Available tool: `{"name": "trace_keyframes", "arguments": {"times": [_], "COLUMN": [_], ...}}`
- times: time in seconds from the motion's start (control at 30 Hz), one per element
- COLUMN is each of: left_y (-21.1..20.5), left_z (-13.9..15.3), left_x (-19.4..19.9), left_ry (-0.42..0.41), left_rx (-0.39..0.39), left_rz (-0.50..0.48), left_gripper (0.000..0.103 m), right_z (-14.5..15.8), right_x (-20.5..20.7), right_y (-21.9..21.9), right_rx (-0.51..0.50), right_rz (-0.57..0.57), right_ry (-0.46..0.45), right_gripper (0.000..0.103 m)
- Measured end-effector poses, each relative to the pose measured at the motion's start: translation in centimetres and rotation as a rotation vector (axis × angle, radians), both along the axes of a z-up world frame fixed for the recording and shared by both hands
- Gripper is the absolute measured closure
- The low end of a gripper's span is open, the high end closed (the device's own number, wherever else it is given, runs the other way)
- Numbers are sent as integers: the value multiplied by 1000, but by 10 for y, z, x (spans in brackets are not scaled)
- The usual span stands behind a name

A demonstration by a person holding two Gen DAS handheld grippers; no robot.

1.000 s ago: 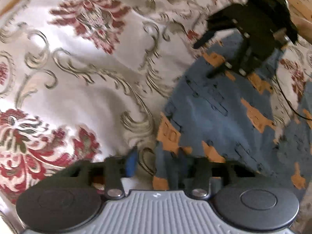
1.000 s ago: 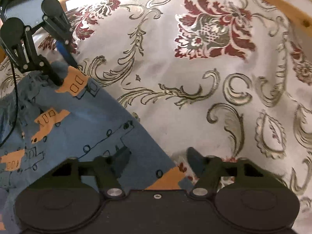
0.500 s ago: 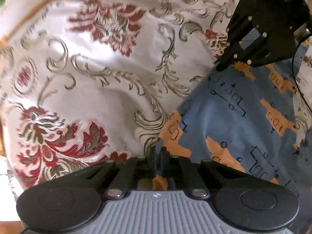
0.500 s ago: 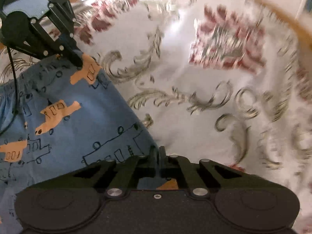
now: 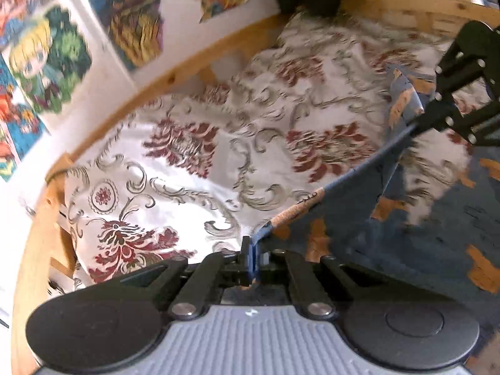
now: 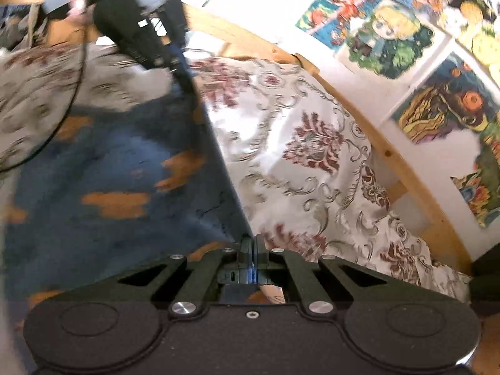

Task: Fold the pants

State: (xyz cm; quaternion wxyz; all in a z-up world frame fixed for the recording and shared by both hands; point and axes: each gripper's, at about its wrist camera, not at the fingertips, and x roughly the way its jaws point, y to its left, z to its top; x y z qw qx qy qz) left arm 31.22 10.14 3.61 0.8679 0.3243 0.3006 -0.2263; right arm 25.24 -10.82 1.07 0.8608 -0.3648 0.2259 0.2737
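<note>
Both grippers clamped since a second ago and lifted: left gripper and right gripper each pinch the pants edge, now taut off the bed, the rest trailing toward 3 o'clock. Fold-over likely next.

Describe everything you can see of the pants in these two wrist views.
The pants are soft blue fabric printed with orange vehicle shapes and thin dark line drawings. One edge is stretched taut between the left hand-held gripper and the right hand-held gripper, each shut on a corner. That edge is lifted; the rest drapes down toward the floral bedspread. Motion blur hides finer detail.
</note>
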Motion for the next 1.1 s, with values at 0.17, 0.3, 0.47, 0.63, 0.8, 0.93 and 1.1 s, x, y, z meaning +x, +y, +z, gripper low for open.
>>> {"name": "trace_keyframes", "arguments": {"times": [0.17,0.3,0.47,0.63,0.8,0.93,1.1], "left_y": [-3,-2,-3,-3,-3,-3,-2], "left_z": [-12,-34,-78,-97,-97,-98,-99], "left_x": [-68,-105,-130,-146,-149,-147,-148], "left_ry": [20,37,82,66,59,53,29], "left_rx": [1,51,192,263,273,274,280], "left_rz": [-60,-114,-150,-177,-162,-155,-154], "left_gripper": [101,101,101,101,101,101,101], "right_z": [-26,-56,-92,-102,-109,-113,-105], "right_x": [-83,-130,-151,-156,-151,-145,-157], "right_y": [11,25,40,39,32,25,28], "right_rx": [-74,-118,-106,-97,-120,-97,-124], "right_rz": [-9,-15,-60,-61,-75,-100,-96], "right_ry": [-30,-7,30,23,-20,6,-40], "right_gripper": [103,103,103,103,83,102,103]}}
